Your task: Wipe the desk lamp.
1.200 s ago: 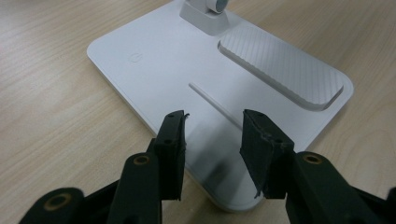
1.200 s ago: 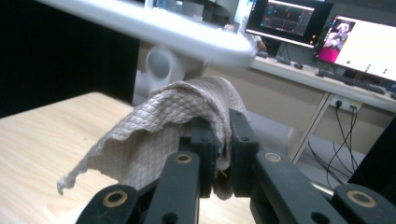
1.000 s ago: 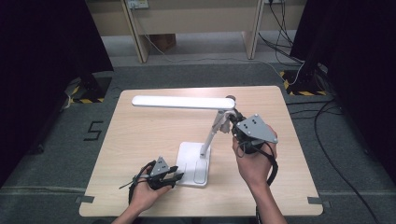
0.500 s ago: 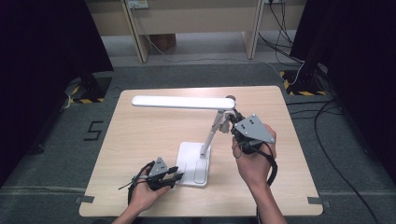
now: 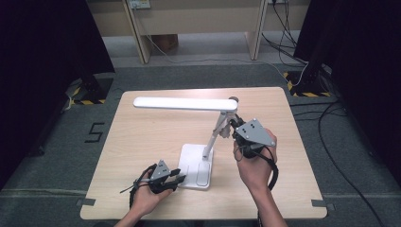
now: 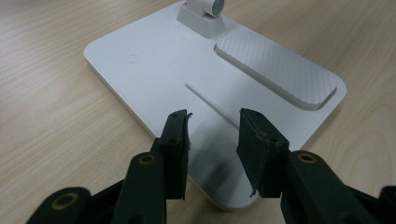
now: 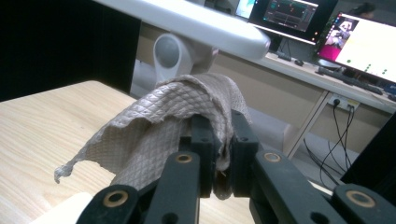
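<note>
While the grey cloth [image 7: 154, 126] sits pinched between the jaws of the right claw [image 7: 223, 149], its loose, diamond-textured folds drape over and to the left of those jaws, one ragged corner hanging free above the counter [image 7: 42, 126]. That claw is closed tight on the cloth, with only the fabric's thickness between the pads. Seen from the high view, the right claw [image 5: 237, 128] is held up beside the upper end of the white desk lamp [image 5: 196, 137], close to the joint where the slanted arm [image 5: 213, 137] meets the long horizontal lamp head [image 5: 184, 103]; in the right gripper view the round hinge [image 7: 169, 52] stands just behind the cloth, though actual contact between cloth and hinge cannot be confirmed. The lamp's flat white base [image 6: 187, 88] rests on the counter near the front edge. The left claw [image 6: 214, 130] lies low at that base's near corner, jaws partly apart and having just been closing a little, with the base's edge beneath and between them; whether the pads press on the base cannot be told. On the base, a ribbed recessed pad [image 6: 280, 74] lies to the right of a thin groove [image 6: 210, 105], and the arm's foot [image 6: 205, 14] stands at the far edge. Beyond the counter, lit monitors [image 7: 327, 28] stand on a desk.
</note>
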{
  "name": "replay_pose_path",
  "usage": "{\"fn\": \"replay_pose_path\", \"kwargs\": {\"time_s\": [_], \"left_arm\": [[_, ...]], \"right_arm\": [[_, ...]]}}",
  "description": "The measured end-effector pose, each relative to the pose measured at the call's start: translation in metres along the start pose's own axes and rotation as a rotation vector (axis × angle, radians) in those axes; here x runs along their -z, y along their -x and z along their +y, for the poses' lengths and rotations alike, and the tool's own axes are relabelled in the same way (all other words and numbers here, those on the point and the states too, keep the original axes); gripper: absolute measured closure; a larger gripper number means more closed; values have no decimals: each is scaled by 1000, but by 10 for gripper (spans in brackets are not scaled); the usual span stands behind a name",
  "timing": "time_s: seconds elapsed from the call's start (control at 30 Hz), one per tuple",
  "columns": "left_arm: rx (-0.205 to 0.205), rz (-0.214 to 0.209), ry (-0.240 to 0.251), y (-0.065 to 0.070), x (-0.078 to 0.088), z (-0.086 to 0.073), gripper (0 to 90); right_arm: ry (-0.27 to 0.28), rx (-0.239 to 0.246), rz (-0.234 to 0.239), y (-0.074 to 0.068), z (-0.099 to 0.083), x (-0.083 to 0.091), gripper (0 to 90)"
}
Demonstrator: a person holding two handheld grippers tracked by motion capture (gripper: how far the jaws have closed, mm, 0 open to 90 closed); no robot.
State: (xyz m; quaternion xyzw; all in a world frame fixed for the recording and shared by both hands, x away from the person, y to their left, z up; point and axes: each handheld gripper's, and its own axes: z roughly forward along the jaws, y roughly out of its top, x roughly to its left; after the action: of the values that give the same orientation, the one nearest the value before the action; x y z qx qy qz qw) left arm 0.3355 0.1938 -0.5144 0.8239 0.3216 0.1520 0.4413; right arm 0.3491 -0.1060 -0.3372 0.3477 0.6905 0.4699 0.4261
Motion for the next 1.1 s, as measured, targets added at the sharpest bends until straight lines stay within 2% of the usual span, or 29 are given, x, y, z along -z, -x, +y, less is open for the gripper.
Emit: {"fn": "replay_pose_path", "kwargs": {"time_s": [0.37,0.5,0.67,0.83,1.1], "left_arm": [[5,-4,-4,0,0,1,642],[10,-9,-7,1,-1,1,673],[14,-21,-17,3,-1,3,777],[33,-21,-16,2,-1,3,808],[27,-18,-17,3,-1,3,828]], "right_arm": [[-10,6,7,-2,-2,-1,842],[-10,4,8,-1,-2,-1,842],[-11,1,11,-1,-2,-1,842],[-11,7,11,-1,-2,-1,842],[-19,4,16,-2,-3,-1,842]]}}
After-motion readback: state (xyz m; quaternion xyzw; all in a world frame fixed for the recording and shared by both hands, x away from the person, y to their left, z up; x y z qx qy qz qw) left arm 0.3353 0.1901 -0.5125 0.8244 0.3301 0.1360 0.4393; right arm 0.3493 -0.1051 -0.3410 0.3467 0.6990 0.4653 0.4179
